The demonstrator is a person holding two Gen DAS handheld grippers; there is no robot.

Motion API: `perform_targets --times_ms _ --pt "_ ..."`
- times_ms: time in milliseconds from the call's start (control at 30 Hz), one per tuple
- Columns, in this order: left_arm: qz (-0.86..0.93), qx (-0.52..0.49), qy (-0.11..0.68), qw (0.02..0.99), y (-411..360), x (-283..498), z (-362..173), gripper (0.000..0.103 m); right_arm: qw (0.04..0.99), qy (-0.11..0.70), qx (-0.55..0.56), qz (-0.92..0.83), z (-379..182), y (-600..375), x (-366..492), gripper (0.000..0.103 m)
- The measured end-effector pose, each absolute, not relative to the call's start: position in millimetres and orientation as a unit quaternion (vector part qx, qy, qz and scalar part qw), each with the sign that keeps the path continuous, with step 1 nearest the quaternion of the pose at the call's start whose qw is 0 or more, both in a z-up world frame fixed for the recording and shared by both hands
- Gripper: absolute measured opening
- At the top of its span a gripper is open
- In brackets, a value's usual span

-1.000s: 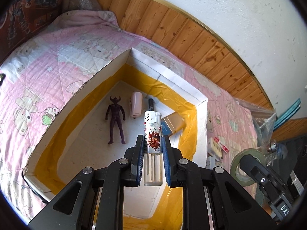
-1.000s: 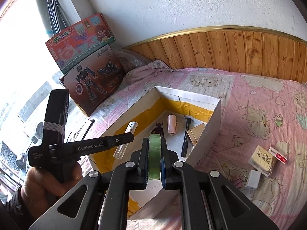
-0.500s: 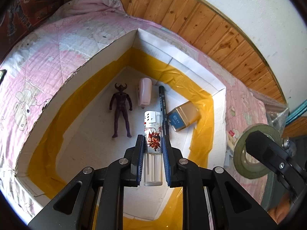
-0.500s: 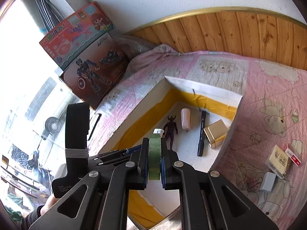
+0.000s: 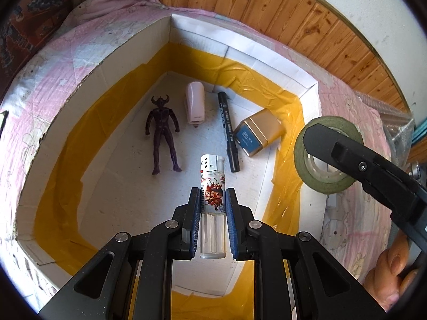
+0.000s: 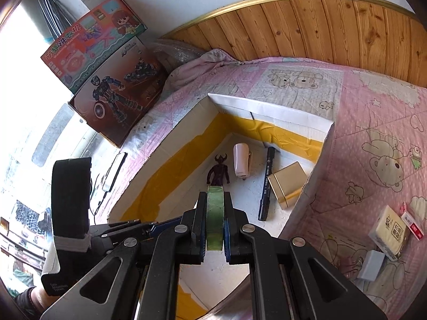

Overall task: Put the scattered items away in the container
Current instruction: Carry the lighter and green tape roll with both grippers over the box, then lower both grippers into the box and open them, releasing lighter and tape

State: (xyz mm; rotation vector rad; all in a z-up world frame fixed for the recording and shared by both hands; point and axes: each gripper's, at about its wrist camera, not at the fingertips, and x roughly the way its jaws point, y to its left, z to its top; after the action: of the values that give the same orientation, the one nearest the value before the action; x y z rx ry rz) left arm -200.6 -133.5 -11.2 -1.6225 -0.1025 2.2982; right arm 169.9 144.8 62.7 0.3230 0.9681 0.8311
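My left gripper (image 5: 213, 200) is shut on a clear lighter (image 5: 212, 184) with a red cartoon print, held above the floor of the open cardboard box (image 5: 240, 45). My right gripper (image 6: 214, 208) is shut on a green tape roll (image 6: 215, 213), held edge-on over the box (image 6: 269, 109); the roll also shows in the left wrist view (image 5: 301, 157) at the box's right wall. In the box lie a purple horned figure (image 5: 161, 133), a pink stapler (image 5: 195, 104), a black marker (image 5: 228, 130) and a gold box (image 5: 260, 133).
The box stands on a pink bear-print quilt (image 6: 373, 133). A tissue pack (image 6: 391, 229), a red-white packet (image 6: 412, 224) and a small white block (image 6: 372, 265) lie on the quilt to the right. Toy boxes (image 6: 106, 80) lean at the back left. Wood panelling (image 6: 320, 26) runs behind.
Both grippers have moved forward and down over the box, which now fills more of each view. The right gripper with the tape has come in close beside the left. Both holds are unchanged.
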Motion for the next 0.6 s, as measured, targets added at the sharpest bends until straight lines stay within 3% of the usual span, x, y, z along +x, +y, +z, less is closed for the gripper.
perform_targets --times_ms 333,600 --pt "0.795 -0.582 -0.043 0.164 -122.8 -205.5 -19.1 0.019 0.789 0.457 0.149 0.383 58.7 152.9 176.3 0.011" --pt "0.770 -0.615 -0.118 0.119 -149.9 -214.3 -36.3 0.019 0.789 0.478 0.108 0.371 41.4 181.0 180.9 0.011"
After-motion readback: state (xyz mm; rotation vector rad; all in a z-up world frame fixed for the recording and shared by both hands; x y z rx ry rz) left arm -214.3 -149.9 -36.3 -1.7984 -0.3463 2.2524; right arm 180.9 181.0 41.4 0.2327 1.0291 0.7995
